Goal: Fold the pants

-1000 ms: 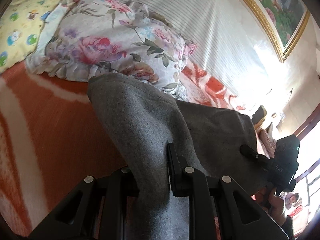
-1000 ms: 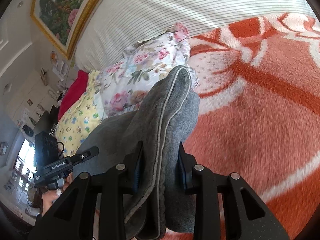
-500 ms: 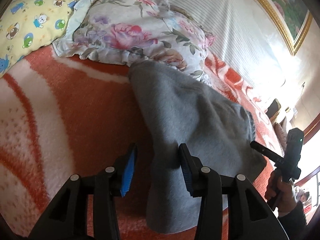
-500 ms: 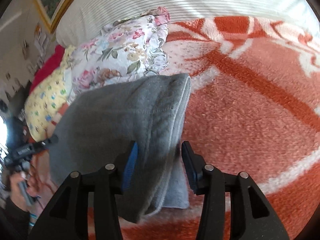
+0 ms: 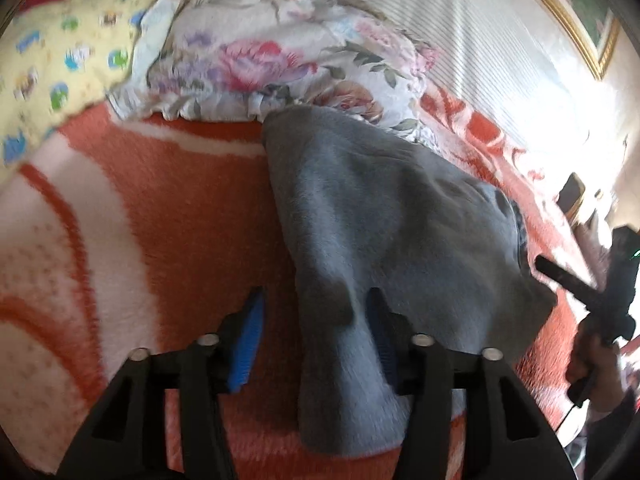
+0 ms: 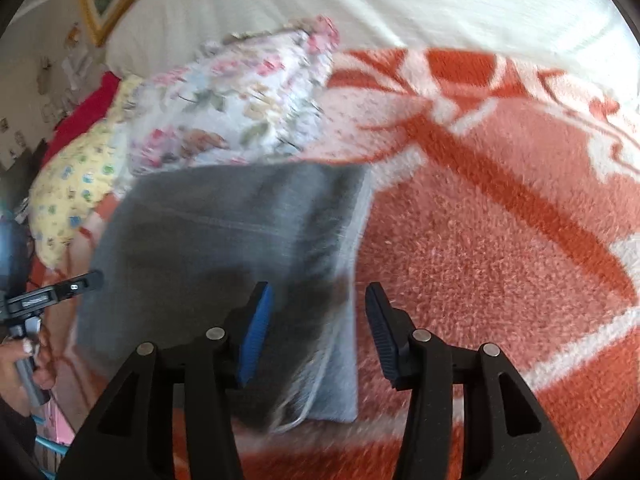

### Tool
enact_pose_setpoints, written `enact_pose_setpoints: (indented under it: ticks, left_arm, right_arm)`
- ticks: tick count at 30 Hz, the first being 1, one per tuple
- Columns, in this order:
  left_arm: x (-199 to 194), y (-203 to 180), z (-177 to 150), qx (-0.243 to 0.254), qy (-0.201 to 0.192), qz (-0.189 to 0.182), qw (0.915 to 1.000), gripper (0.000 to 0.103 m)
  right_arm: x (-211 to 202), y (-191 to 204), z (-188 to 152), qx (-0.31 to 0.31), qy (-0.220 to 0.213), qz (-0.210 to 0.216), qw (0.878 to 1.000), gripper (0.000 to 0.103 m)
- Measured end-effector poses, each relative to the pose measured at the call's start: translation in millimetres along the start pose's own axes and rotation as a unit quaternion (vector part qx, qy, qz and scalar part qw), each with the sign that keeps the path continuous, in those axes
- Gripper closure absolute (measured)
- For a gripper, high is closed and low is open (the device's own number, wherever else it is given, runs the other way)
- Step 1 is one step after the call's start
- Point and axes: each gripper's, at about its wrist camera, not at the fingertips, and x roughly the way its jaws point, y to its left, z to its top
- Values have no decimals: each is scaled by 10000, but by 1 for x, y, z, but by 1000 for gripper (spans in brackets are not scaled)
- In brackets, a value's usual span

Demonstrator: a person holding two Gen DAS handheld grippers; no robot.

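Pants (image 5: 392, 232), grey and fleecy, lie folded into a thick bundle on the orange-and-white blanket (image 5: 140, 208), their far edge touching the floral pillow (image 5: 280, 52). In the left wrist view the left gripper (image 5: 316, 320) stands with its jaws spread apart, holding nothing; the near corner of the pants runs down between the blue-padded fingers (image 5: 248, 332), and the cloth looks free of the left pad, though whether it brushes the right finger I cannot tell. To the left of the bundle's long edge the blanket stretches bare toward the yellow printed pillow (image 5: 60, 68). At the far right of this view the right gripper (image 5: 576, 284) hangs just off the bundle's right corner.

In the right wrist view the pants (image 6: 224, 240) show a straight right-hand edge, layers stacked and a seam line crossing the top. The right gripper (image 6: 316, 320) is spread wide and grips nothing; the bundle's right edge falls between its fingers (image 6: 256, 328), and the right finger hangs over bare blanket (image 6: 500, 260). Broad blanket runs open to the right of that edge, up to the white striped headboard (image 6: 400, 8). The floral pillow (image 6: 244, 100) crowds the far edge, the yellow pillow (image 6: 76, 188) beside it. The left gripper (image 6: 60, 288) appears at the bundle's left edge, held in a hand (image 6: 28, 364). The view is blurred.
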Motion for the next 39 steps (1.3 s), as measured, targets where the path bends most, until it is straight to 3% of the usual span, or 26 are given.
enact_pose_setpoints:
  ticks: [1,3,7,12,18,24,39]
  left_arm:
    - [-6,-4,-2,68,-38,67,9999,36]
    - [-19,-14,-7,260,-132,198,9994,33]
    - [-42,-33,-17,527,-294,343,9976,29]
    - [-67,-54,-36,861,-493,631,9931,22]
    - [-81,-71,-50,1092,-595,1002,9872,19]
    - [-88,-74,-55,1050,-605,1140,9861,18]
    - [-97,-79,-55,1071,-621,1192,9851,15]
  right_arm:
    - [-8,6,0,-121,-20,96,9999,46]
    - [-20,17,-1,-346,16,233,9991,31]
    - [-42,43,-9,-978,41,436,9942,27]
    - [-62,67,-23,-1681,34,589,9840,15]
    - [-71,77,-28,-1978,52,658,9780,10]
    - [-75,79,-26,-2001,-16,684,9774,9]
    - [-70,91,-28,-2105,46,770,9746,7]
